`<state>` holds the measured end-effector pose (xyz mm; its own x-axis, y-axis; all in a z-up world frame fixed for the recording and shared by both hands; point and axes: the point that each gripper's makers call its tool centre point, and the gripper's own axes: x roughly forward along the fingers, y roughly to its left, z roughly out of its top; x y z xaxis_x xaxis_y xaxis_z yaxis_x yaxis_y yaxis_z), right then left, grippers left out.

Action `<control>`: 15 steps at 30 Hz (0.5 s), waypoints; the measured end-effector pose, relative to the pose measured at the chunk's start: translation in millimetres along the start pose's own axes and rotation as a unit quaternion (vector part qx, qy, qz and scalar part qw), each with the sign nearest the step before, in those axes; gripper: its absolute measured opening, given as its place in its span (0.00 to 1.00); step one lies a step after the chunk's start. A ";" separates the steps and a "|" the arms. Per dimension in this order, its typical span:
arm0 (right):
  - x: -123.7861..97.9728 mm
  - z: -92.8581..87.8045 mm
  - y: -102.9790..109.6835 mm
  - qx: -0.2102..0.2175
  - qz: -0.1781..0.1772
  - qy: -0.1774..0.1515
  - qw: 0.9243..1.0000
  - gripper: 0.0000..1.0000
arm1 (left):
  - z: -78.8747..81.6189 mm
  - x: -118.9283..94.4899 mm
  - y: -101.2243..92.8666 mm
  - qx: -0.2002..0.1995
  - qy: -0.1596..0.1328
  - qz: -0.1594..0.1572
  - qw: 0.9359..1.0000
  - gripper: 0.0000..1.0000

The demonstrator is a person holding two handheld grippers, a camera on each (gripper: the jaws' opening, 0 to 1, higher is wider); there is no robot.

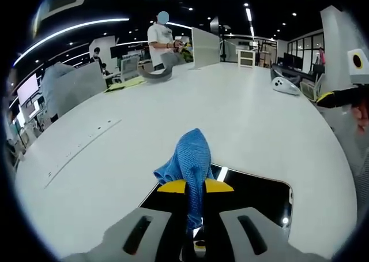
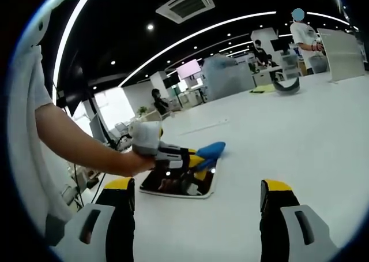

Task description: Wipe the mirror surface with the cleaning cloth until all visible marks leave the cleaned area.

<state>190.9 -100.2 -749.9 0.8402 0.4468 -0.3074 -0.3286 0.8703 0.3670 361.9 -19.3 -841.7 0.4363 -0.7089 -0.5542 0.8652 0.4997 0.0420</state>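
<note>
A crumpled blue cleaning cloth (image 1: 189,161) is pinched between the yellow-tipped jaws of my left gripper (image 1: 195,186), which is shut on it. The cloth hangs just over the near edge of a flat dark mirror (image 1: 253,195) lying on the white table (image 1: 173,112). In the right gripper view the same mirror (image 2: 203,188) lies at the centre left with the left gripper (image 2: 197,160) and the blue cloth (image 2: 211,149) over it, held by a person's hand (image 2: 124,163). My right gripper (image 2: 196,195) stands open above the table, well short of the mirror, with nothing between its jaws.
A white partition panel (image 1: 205,47) and a grey curved object (image 1: 157,75) stand at the table's far side, where a person (image 1: 158,40) stands. A white device (image 1: 285,85) lies at the right. Desks and screens (image 2: 190,68) fill the office behind.
</note>
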 end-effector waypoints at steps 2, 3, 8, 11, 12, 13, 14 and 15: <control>0.1 0.2 0.1 0.000 0.000 0.000 1.000 0.90 | 0.0 0.0 1.9 -0.001 0.000 0.001 1.000 0.06; 0.2 0.0 -0.2 0.000 -0.001 0.000 1.000 0.90 | 0.0 0.0 3.3 0.000 0.000 0.002 1.000 0.06; 0.2 -0.7 -1.0 0.001 -0.002 0.001 1.000 0.89 | -0.2 0.2 8.3 -0.002 -0.002 0.006 1.000 0.06; 0.1 -0.3 -1.6 0.001 -0.003 0.000 1.000 0.89 | -0.2 0.5 11.3 -0.002 -0.002 0.008 1.000 0.06; 0.2 -0.3 -1.7 0.002 -0.003 0.000 1.000 0.89 | -0.2 0.5 12.2 -0.002 -0.002 0.009 1.000 0.06; 0.2 -0.1 -1.5 0.002 -0.003 0.000 1.000 0.89 | -0.3 0.5 12.9 -0.002 -0.002 0.010 1.000 0.06; 0.3 0.1 -1.4 0.001 -0.002 0.000 1.000 0.89 | -0.3 0.4 14.0 -0.003 -0.003 0.011 1.000 0.06; 0.4 0.4 -0.9 0.001 -0.002 -0.001 1.000 0.90 | -0.3 0.4 14.4 -0.002 -0.003 0.011 1.000 0.06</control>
<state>191.7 -100.9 -750.0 0.8419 0.4434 -0.3076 -0.3246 0.8714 0.3678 374.5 -12.2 -841.6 0.4560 -0.7011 -0.5482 0.8545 0.5170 0.0495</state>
